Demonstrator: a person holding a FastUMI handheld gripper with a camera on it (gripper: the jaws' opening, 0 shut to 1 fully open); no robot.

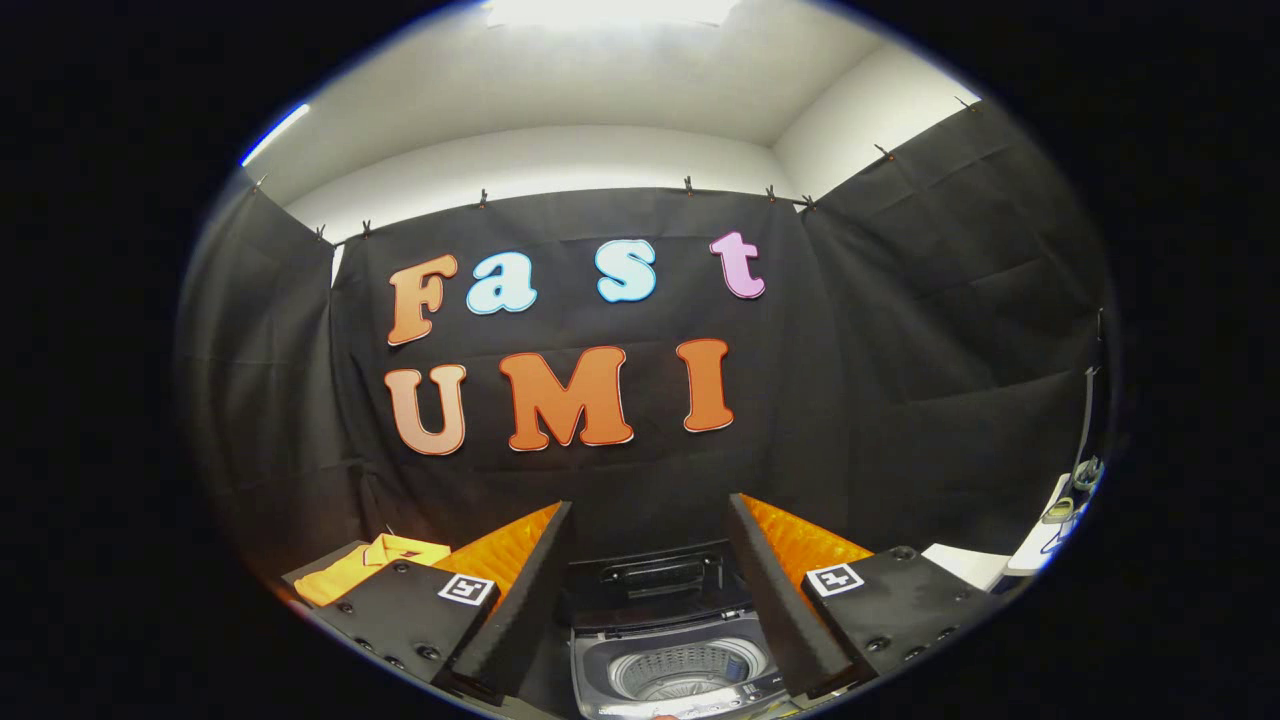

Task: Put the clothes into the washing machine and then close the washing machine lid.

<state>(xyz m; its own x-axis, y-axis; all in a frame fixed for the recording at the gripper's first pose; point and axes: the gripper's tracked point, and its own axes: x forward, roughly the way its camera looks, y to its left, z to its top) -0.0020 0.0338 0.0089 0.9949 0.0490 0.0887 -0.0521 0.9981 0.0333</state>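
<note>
The gripper point(650, 610) hangs spread wide, holding nothing. Between its fingers, just ahead, sits the washer point(672, 645), lid point(655, 585) raised behind the drum point(688, 670). Left of the washer, beyond the left finger, lies a folded orange shirt point(365, 565).

This is a staged recording booth rather than a real laundry room: black cloth point(900, 330) clipped up as walls under a plain white ceiling point(600, 90), with a small top-loading washing machine point(665, 640), its lid up, and a folded orange shirt point(370, 562) set out as props.
</note>
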